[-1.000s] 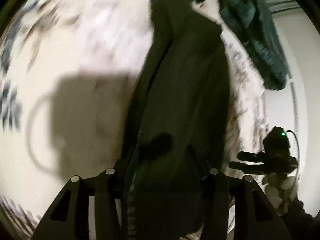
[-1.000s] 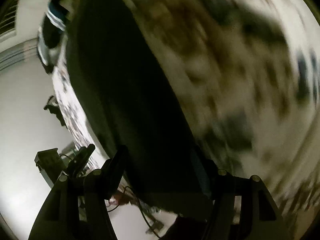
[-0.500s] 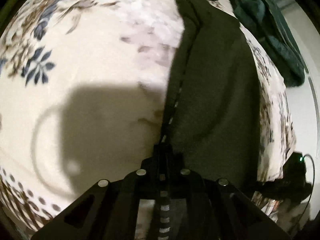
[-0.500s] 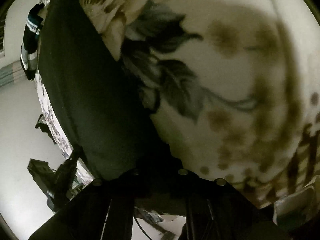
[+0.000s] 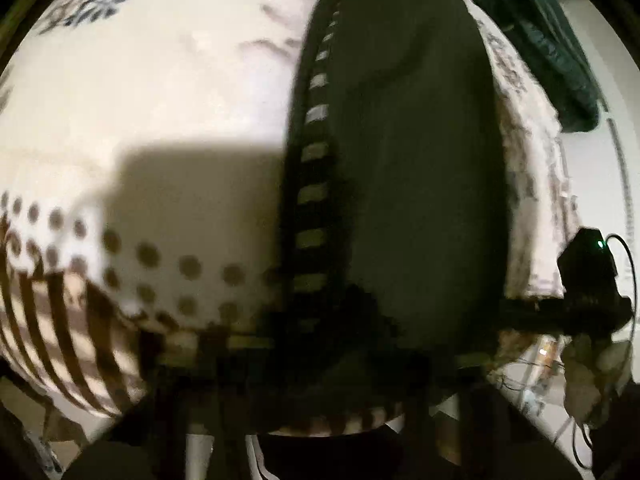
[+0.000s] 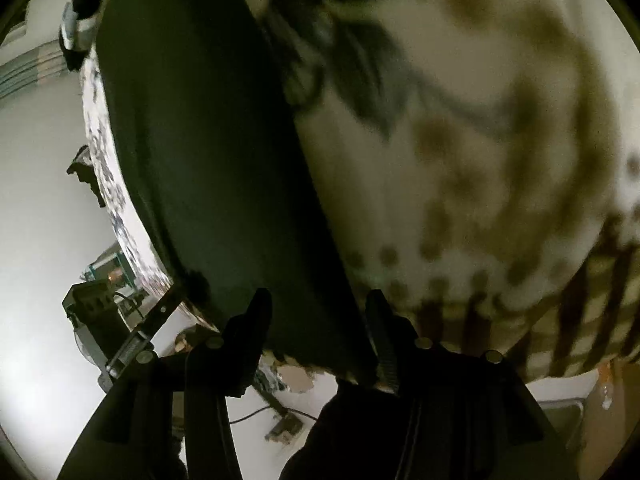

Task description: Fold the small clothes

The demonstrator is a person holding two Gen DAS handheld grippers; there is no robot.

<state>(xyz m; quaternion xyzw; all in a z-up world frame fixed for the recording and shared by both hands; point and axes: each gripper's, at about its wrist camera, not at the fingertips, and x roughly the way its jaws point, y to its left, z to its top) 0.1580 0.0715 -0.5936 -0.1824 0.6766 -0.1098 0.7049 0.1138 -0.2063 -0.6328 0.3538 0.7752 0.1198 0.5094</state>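
Dark green knit-looking garment point(image 5: 416, 168), likely small trousers with a dashed pale side stripe point(image 5: 312, 184), lies lengthwise on a bed under a cream floral bedspread point(image 5: 168, 92), near the bed's edge. Judged soft, light and floppy: no stiffness, sags where unsupported, not fragile and not slippery against the bedspread. Best hold looks to be the near hem corners, one per claw, pinching both layers at the edge. Left claw point(image 5: 304, 356) is blurred and dark at the bottom of its view; jaws read as together, and the striped hem sits right there, but whether cloth is pinched I cannot tell. Right claw point(image 6: 316, 320) has its jaws opening, the garment's near corner lying between the fingers point(image 6: 252, 324) with no pressing visible. Count: one dark green garment being folded, one teal garment point(image 5: 560, 44) heaped at the far end, one striped dark item point(image 6: 80, 8) beside it, two claws.
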